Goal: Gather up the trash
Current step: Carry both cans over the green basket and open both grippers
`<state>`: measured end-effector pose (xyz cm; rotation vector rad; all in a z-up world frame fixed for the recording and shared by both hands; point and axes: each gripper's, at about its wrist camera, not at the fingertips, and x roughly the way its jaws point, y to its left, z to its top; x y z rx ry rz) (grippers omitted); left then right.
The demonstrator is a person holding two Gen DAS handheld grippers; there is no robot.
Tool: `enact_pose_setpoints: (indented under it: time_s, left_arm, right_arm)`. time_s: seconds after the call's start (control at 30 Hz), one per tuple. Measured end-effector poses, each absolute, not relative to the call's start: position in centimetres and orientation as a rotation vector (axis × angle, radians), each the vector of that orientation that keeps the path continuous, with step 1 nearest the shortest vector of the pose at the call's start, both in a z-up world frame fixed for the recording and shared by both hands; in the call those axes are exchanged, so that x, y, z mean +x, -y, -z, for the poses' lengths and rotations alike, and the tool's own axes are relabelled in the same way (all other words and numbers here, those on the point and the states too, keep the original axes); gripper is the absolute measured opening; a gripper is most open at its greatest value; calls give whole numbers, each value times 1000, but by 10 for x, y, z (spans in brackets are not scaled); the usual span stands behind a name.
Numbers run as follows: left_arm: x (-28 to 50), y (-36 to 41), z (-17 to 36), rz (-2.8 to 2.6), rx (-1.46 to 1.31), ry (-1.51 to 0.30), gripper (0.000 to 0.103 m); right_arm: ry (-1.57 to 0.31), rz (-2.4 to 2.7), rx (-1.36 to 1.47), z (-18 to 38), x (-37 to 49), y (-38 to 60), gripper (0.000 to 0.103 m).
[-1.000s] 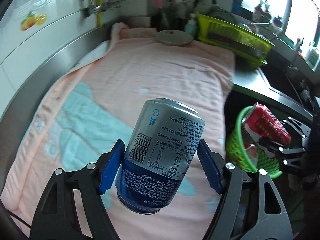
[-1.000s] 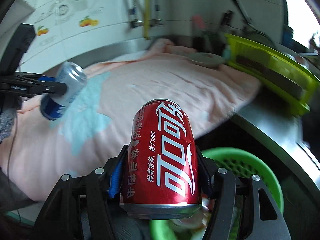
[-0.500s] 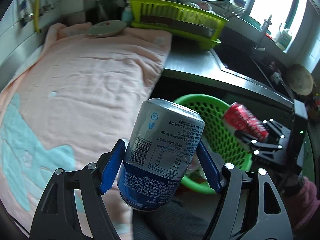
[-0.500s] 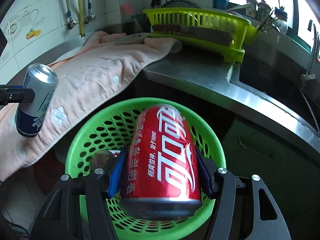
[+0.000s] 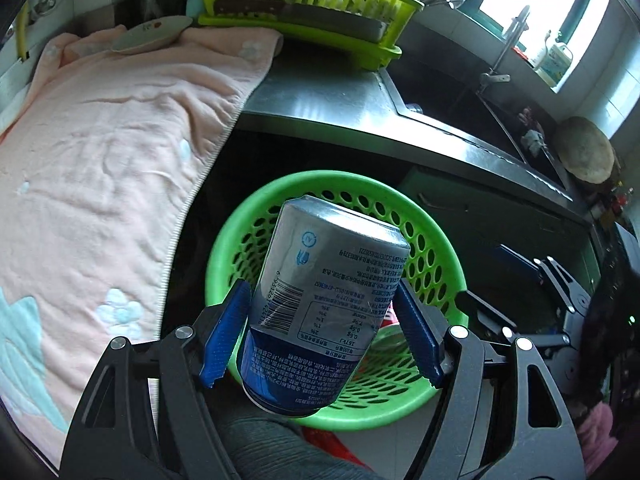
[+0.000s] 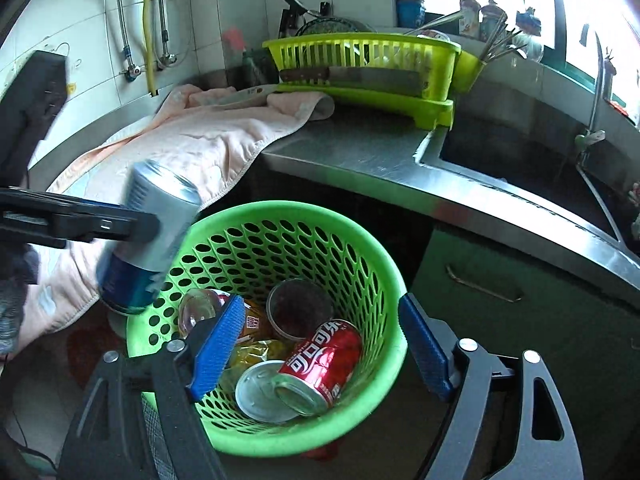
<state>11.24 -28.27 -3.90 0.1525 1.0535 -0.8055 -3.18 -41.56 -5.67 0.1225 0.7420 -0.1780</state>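
Over the green basket point(image 6: 384, 280), our right gripper point(image 6: 320, 344) is opening, nothing between its jaws; the red can point(image 6: 320, 364) it held a second ago now lies inside. Our left gripper point(image 5: 320, 332) pinches the silver-blue can point(image 5: 320, 304) above the rim: next to drop.

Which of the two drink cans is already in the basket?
The red can, lying on its side inside the green basket; the blue-silver can is held in the left tongs.

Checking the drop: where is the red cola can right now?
In the right wrist view the red cola can lies on its side inside the green basket, low and centre, beside a silver tin, below the opening right claw.
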Motion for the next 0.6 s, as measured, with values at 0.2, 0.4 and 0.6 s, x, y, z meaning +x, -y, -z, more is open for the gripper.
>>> enact_pose_setpoints:
  time_s: [0.2, 0.4, 0.6]
  left_arm:
    - [107, 304, 51, 831, 158, -1083, 72]
    - [100, 312, 55, 862, 157, -1102, 73]
    - [95, 302, 48, 861, 153, -1080, 80]
  right_arm:
    - [-727, 182, 117, 53, -44, 415, 86]
    - [-725, 179, 121, 52, -53, 409, 89]
    - [-720, 175, 125, 49, -54, 402, 89]
